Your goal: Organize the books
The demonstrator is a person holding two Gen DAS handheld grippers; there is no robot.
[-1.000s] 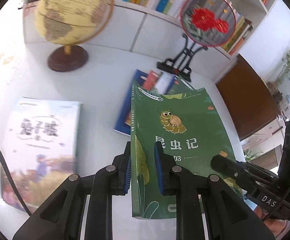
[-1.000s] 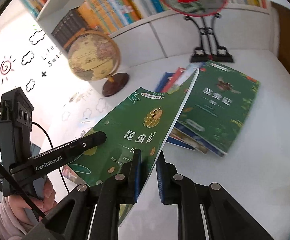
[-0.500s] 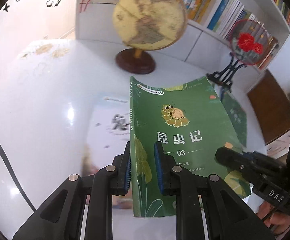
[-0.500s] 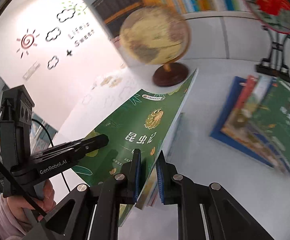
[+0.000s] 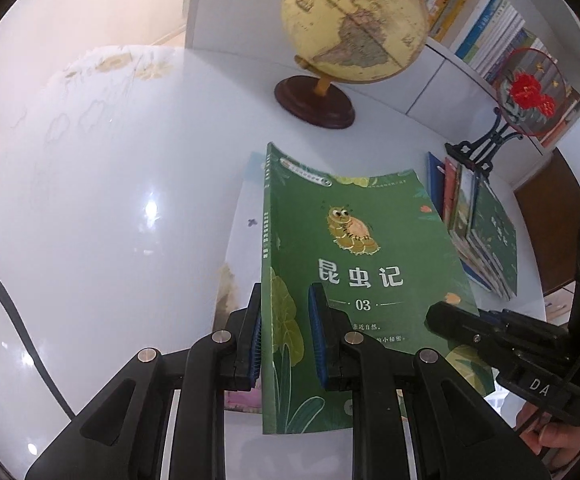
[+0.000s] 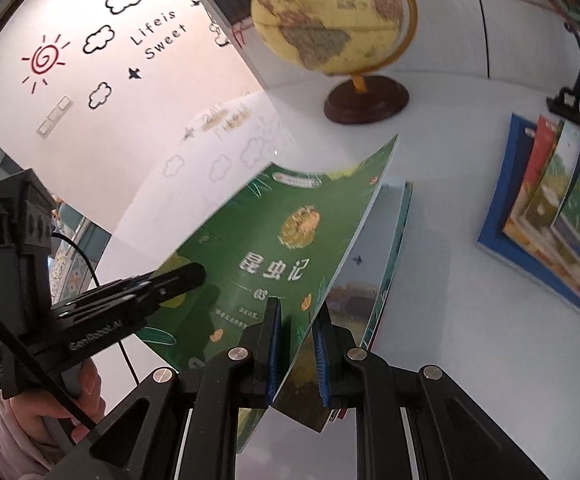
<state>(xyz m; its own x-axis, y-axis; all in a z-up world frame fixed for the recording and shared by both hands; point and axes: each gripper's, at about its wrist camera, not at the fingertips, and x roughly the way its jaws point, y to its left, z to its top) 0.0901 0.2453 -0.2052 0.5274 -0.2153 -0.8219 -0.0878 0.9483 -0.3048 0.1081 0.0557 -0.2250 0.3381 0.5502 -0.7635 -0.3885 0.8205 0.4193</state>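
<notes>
Green book [image 5: 354, 264], thin, floppy paperback, sagging between both tongs: left [image 5: 285, 336] pinching spine edge, right [image 6: 296, 354] pinching open edge; best gripped near spine.

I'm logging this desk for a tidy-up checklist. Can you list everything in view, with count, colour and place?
green book: one, green cover with a bug drawing, held above the table by both grippers
pale book: one, light cover, flat on the table under the green book
book pile: one fanned pile, blue, red and green covers, right side of the table
globe: one, yellow on a dark brown base, back of the table
fan ornament: one, red flowers, on a black stand
shelf books: many, mixed colours, behind the table
table: one, glossy white
left gripper: black, shut on the green book
right gripper: black, shut on the green book
</notes>
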